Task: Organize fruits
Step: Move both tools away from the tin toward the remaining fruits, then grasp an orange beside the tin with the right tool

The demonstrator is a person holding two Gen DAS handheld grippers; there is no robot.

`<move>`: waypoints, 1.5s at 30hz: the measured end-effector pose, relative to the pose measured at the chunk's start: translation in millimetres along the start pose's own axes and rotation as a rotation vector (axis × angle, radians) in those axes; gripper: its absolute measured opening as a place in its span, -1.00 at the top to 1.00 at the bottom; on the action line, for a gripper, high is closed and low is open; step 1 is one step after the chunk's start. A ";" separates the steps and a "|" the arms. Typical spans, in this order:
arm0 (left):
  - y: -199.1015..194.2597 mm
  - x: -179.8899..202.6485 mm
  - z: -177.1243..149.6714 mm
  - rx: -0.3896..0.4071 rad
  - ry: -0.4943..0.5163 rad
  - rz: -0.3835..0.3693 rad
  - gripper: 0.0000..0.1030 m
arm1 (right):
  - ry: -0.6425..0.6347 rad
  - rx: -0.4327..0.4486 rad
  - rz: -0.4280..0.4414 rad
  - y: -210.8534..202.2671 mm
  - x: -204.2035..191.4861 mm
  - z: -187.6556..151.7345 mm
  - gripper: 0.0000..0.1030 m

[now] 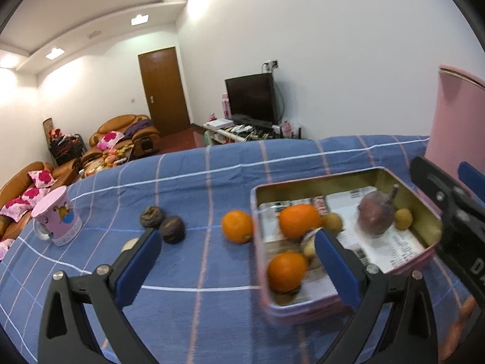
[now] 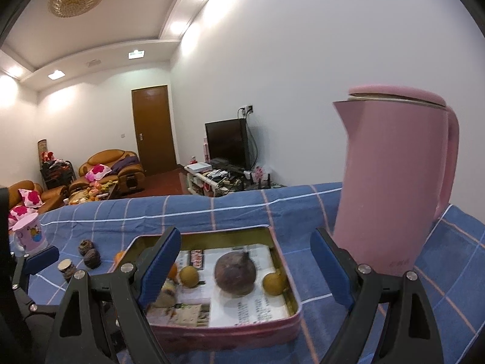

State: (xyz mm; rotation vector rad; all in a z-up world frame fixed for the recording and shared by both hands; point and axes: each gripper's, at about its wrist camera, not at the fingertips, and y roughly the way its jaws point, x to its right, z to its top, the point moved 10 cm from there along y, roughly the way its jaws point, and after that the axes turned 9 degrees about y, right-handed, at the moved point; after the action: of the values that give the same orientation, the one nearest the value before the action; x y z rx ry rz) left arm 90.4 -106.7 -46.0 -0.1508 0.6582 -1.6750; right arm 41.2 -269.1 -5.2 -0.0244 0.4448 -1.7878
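left gripper [image 1: 238, 242]: jaws wide apart, nothing between the blue pads, fingers rising from lower left and lower right of its own view, angled down

right gripper [image 2: 245, 244]: jaws wide apart too, nothing gripped, fingers at bottom of its view; its black body also shows at the right edge of the left wrist view

Tin [image 1: 421, 200] at lower right of the left-wrist frame, two oranges [image 1: 298, 220] and a pomegranate [image 1: 376, 214] in it; third orange [image 1: 237, 226] on the cloth [image 1: 194, 182] just left; mug [image 1: 57, 220] far left; kettle [image 2: 391, 182] right, behind the tin.
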 end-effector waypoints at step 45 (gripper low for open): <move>51.0 -259.7 -79.5 -0.183 -0.486 0.226 -1.00 | -0.626 -0.420 0.075 108.1 -186.8 -96.1 -0.03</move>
State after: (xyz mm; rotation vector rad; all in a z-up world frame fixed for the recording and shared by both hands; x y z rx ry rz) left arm 157.0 160.4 -69.9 -0.5743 0.4373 -1.2921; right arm 168.0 -87.4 -87.2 -0.8260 0.3472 -1.4857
